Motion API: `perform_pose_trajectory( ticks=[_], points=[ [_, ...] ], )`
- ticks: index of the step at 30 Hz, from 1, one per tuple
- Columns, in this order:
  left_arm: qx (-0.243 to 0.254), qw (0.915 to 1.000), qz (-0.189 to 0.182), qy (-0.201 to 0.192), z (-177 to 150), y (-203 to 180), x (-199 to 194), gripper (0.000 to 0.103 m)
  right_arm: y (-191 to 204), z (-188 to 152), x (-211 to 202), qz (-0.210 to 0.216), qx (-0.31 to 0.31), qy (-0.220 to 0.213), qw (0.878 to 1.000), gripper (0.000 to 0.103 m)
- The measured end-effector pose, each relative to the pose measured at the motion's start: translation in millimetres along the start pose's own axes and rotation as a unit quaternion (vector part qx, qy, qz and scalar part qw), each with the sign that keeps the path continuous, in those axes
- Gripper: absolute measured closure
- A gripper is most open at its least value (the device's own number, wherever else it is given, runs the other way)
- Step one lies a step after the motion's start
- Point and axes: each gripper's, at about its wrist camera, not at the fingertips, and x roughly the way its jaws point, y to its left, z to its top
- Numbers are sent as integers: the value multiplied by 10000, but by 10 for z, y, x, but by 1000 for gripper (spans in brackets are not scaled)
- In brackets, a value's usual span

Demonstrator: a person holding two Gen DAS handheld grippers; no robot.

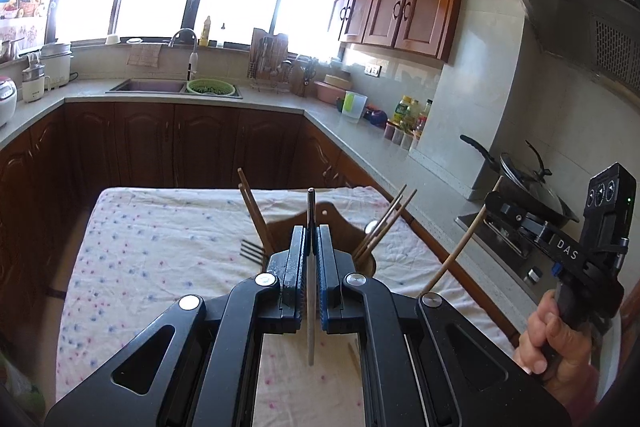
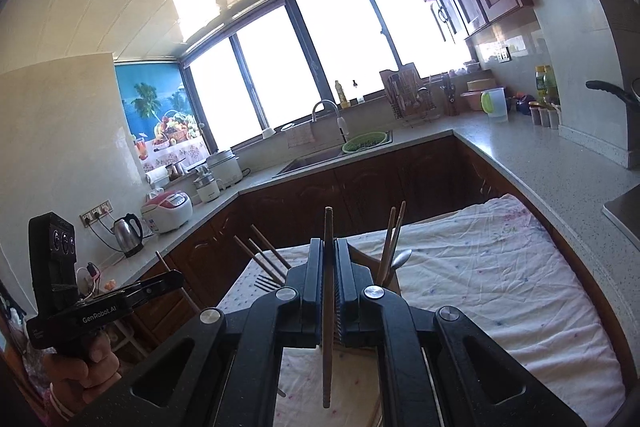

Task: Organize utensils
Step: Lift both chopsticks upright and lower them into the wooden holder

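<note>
My left gripper (image 1: 311,227) is shut on a thin chopstick (image 1: 311,327) that runs upright between the pads. My right gripper (image 2: 329,247) is shut on a brown wooden chopstick (image 2: 327,347); in the left wrist view this gripper (image 1: 490,201) shows at the right, holding a chopstick (image 1: 460,247) at a slant. A wooden utensil holder (image 1: 332,223) stands on the table behind the fingers. Several chopsticks (image 1: 384,223) and a spoon (image 1: 371,226) stand in its right side, more chopsticks (image 1: 254,215) and a fork (image 1: 252,251) on its left.
The table carries a white flowered cloth (image 1: 160,247). A stove with a lidded wok (image 1: 524,187) is to the right. The counter (image 1: 360,135) holds bottles, a jug and a sink (image 1: 148,86). Appliances and a kettle (image 2: 128,235) stand on the left counter.
</note>
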Motion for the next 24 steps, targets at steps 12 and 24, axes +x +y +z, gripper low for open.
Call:
perform_pose_trajectory(
  ticks=[12, 24],
  points=[
    [-146, 9965, 258, -781, 600, 57, 308, 99, 26, 509, 394, -293, -257, -714, 9967, 98],
    [-441, 9963, 399, -619, 188, 226, 845, 99, 46, 185, 689, -596, -551, -699, 9942, 98]
  ],
)
